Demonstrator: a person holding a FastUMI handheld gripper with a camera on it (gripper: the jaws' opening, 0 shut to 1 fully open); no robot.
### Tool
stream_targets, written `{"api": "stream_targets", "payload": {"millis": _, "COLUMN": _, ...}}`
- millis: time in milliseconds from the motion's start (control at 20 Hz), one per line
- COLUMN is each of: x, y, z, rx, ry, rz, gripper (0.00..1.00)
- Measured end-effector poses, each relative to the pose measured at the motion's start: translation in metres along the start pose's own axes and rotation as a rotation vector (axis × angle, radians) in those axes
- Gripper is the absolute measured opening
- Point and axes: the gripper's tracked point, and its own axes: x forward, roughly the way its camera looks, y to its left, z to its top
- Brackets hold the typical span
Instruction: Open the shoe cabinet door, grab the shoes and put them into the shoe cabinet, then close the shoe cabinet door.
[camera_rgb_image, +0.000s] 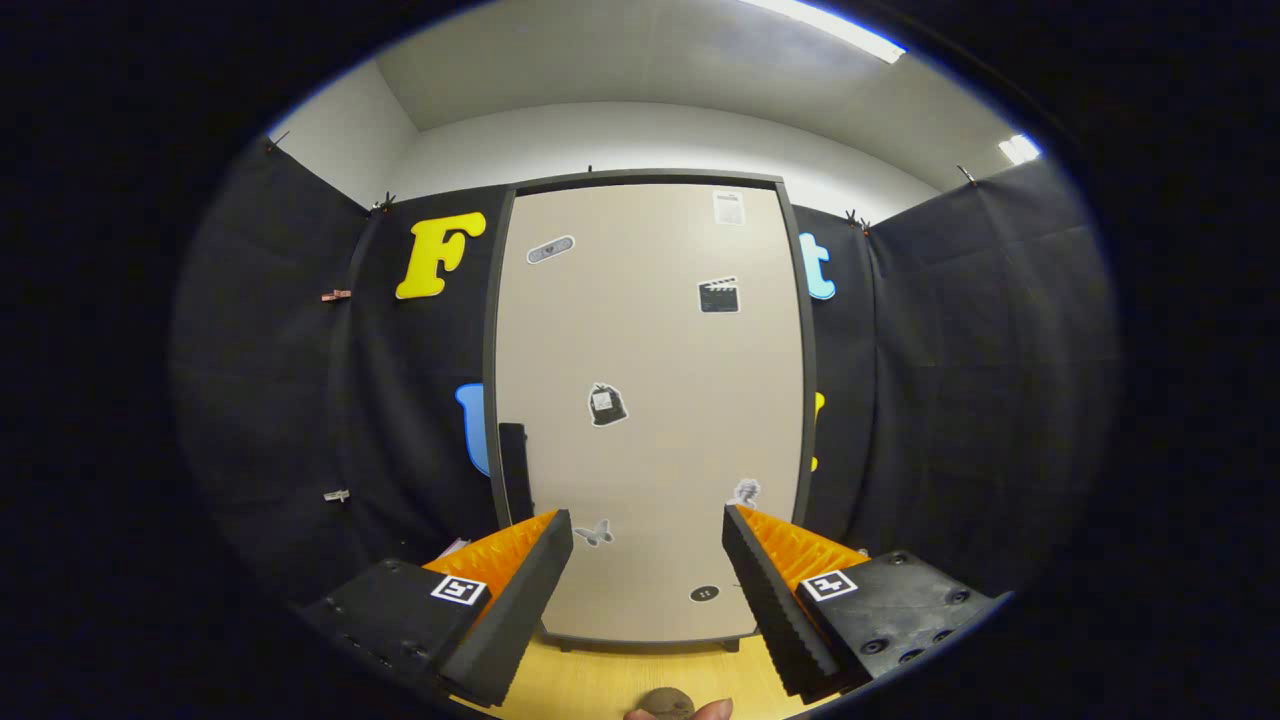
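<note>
The shoe cabinet (650, 400) stands upright straight ahead, a tall beige door in a dark grey frame, dotted with small stickers. Its door is shut. A black vertical handle (514, 470) sits on the door's left edge, just above my left fingertip. My gripper (648, 530) is open, its orange-and-black fingers spread wide with nothing between them, held a short way in front of the lower part of the door. A small brown rounded object (667, 703) lies on the wooden floor below the fingers; what it is I cannot tell.
Black cloth walls (950, 400) close in on both sides of the cabinet. A light wooden floor (610, 680) runs from the cabinet's base toward me. A fingertip of a person's hand (712, 711) shows beside the brown object.
</note>
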Motion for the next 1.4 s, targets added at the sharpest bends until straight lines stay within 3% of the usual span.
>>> {"api": "stream_targets", "payload": {"millis": 400, "x": 0.076, "y": 0.083, "z": -0.025, "rx": 0.013, "ry": 0.018, "rz": 0.066, "gripper": 0.98}}
{"api": "stream_targets", "payload": {"millis": 950, "x": 0.170, "y": 0.125, "z": -0.074, "rx": 0.022, "ry": 0.084, "rz": 0.041, "gripper": 0.98}}
{"api": "stream_targets", "payload": {"millis": 1050, "x": 0.180, "y": 0.126, "z": -0.080, "rx": 0.028, "ry": 0.096, "rz": 0.037, "gripper": 0.87}}
{"api": "stream_targets", "payload": {"millis": 1150, "x": 0.187, "y": 0.122, "z": -0.084, "rx": 0.032, "ry": 0.101, "rz": 0.010, "gripper": 0.64}}
{"api": "stream_targets", "payload": {"millis": 1200, "x": 0.188, "y": 0.123, "z": -0.082, "rx": 0.045, "ry": 0.075, "rz": 0.011, "gripper": 0.46}}
{"api": "stream_targets", "payload": {"millis": 1250, "x": 0.185, "y": 0.123, "z": -0.080, "rx": 0.038, "ry": 0.064, "rz": 0.006, "gripper": 0.41}}
{"api": "stream_targets", "payload": {"millis": 1300, "x": 0.179, "y": 0.119, "z": -0.077, "rx": 0.023, "ry": 0.049, "rz": 0.002, "gripper": 0.45}}
{"api": "stream_targets", "payload": {"millis": 1400, "x": 0.185, "y": 0.121, "z": -0.080, "rx": 0.001, "ry": 0.044, "rz": 0.004, "gripper": 0.34}}
